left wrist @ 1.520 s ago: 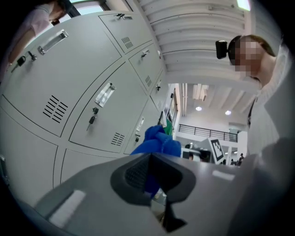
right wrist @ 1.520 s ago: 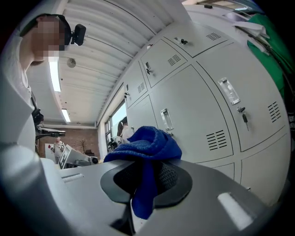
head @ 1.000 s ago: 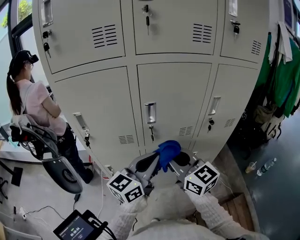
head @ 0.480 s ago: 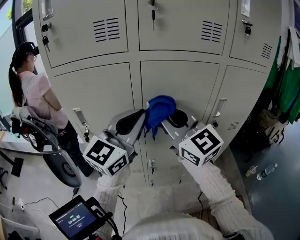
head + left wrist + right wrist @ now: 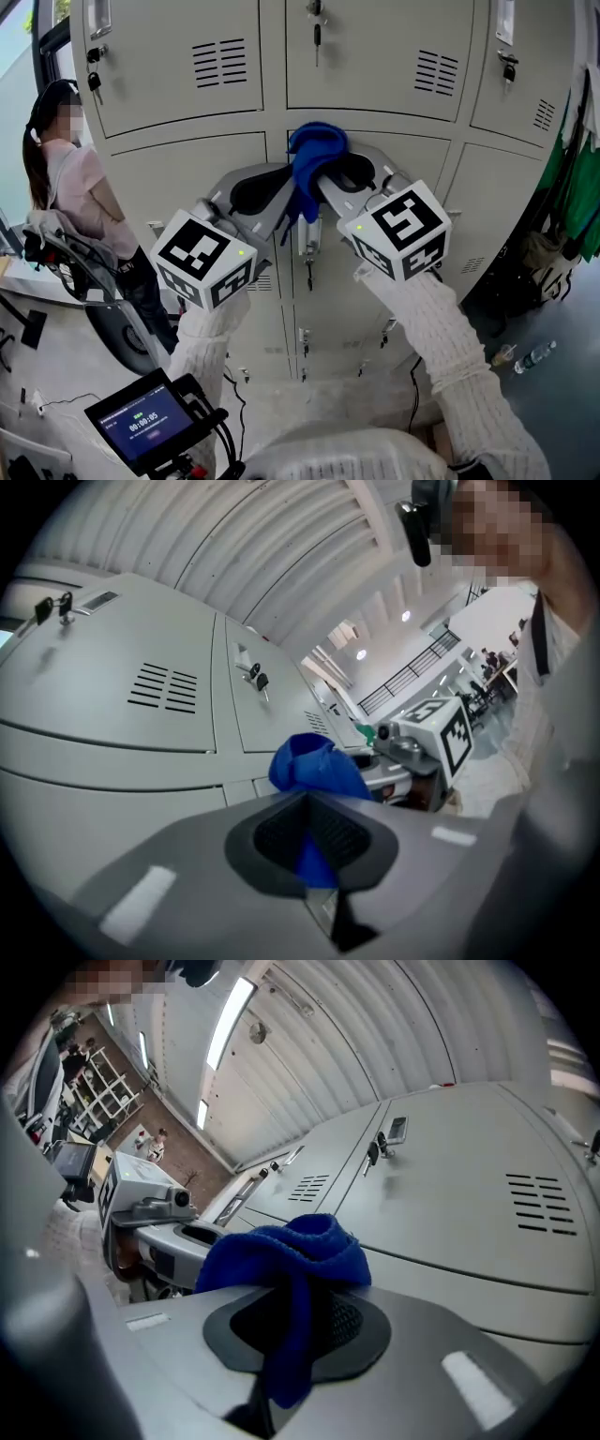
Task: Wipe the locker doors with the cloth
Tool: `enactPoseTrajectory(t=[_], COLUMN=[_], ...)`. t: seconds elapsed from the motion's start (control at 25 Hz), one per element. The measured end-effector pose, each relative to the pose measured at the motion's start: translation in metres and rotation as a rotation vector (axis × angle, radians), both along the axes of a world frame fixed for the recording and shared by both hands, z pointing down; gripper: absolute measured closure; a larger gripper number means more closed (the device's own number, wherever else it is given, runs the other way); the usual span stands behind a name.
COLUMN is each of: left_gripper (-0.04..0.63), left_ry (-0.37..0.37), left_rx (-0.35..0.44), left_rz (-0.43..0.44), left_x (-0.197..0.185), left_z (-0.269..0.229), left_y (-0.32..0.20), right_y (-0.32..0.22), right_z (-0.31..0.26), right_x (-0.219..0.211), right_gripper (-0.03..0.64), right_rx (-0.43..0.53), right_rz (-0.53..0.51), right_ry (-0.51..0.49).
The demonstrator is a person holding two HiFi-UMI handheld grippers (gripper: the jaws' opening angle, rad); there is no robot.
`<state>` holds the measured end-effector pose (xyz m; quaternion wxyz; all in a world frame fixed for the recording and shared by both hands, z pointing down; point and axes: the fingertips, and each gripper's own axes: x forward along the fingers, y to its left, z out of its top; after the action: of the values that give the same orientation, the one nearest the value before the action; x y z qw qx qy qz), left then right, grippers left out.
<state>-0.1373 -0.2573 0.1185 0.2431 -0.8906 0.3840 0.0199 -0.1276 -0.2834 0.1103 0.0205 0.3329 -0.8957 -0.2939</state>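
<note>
A blue cloth (image 5: 310, 157) is bunched between my two grippers, in front of the top edge of the middle locker door (image 5: 398, 183). The left gripper (image 5: 285, 190) is shut on the cloth's lower left side. From the right, the right gripper (image 5: 324, 174) is shut on the same cloth. In the left gripper view the cloth (image 5: 313, 767) bulges out above the shut jaws, with the right gripper's marker cube (image 5: 441, 735) beyond it. The right gripper view has the cloth (image 5: 287, 1252) draped over the jaws and hanging down between them. Whether the cloth touches the door I cannot tell.
Grey lockers (image 5: 178, 66) fill the wall, with keys hanging from their locks (image 5: 317, 35) and a handle (image 5: 308, 238) below the cloth. A person in a pink top (image 5: 75, 178) stands at the left by a chair (image 5: 108, 300). Green clothes (image 5: 583, 187) hang at the right. A screen device (image 5: 142, 424) sits low left.
Both grippers have risen together with the cloth, from the bottom of the middle locker row up to its top edge. The view has tilted up with them.
</note>
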Motion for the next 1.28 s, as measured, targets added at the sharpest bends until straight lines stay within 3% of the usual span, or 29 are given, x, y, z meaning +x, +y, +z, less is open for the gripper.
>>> enactPoseTrajectory(t=[0.2,0.84,1.28], left_gripper=[0.591,0.591,0.591], left_ry=[-0.011,0.068,0.046], left_rx=[0.004,-0.031,-0.179], left_rz=[-0.007,-0.022,-0.016], left_x=[0.000,-0.003,0.001], left_z=[-0.003,0.013,0.071], left_y=[-0.005,-0.007,-0.007], right_y=[-0.009,-0.010,-0.012], right_z=[-0.002,0.001,0.061], right_x=[0.002,0.001,0.002], right_gripper=[0.565,0.566,0.566], right_rx=[-0.022,-0.027,-0.114], right_rz=[-0.015,0.005,0.036], right_ry=[-0.002,-0.016,0.044])
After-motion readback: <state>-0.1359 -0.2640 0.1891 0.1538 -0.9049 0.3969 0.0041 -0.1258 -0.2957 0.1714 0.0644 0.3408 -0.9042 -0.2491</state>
